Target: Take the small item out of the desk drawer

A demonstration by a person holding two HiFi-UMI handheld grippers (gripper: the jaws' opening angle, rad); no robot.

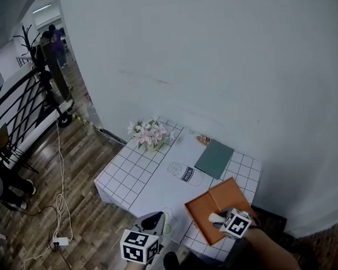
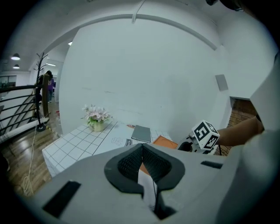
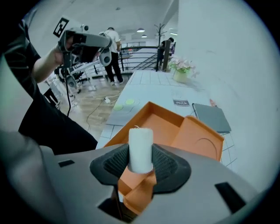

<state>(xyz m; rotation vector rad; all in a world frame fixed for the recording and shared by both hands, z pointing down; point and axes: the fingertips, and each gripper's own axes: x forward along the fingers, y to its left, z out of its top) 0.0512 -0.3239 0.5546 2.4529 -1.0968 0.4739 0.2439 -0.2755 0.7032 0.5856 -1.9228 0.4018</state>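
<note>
Right gripper view: right gripper (image 3: 141, 162) has its jaws clamped on one white cylinder (image 3: 141, 146), which stands upright between the pads with its top poking out above them. We see it sitting over the near end of the one orange drawer (image 3: 162, 126), which is open; whether the cylinder touches the drawer floor we can't tell. We count one tray section and one flat orange panel joined at its far right side. The tray looks bare inside. Left gripper (image 2: 141, 151) has its jaws closed tip to tip with nothing between them, and it is held up off the bench's near edge, to the left of the drawer and apart from it. Head view gives us one bench (image 1: 131, 169) with a white grid cover against the wall, and the drawer on its near right corner. Also on it: one flower pot (image 1: 150, 136) at the far left corner, one grey-green notebook (image 1: 214, 159) lying flat beyond the drawer, one printed milk bottle (image 1: 185, 173) mid-cover, and two green round marks (image 3: 130, 102) near the front edge.
</note>
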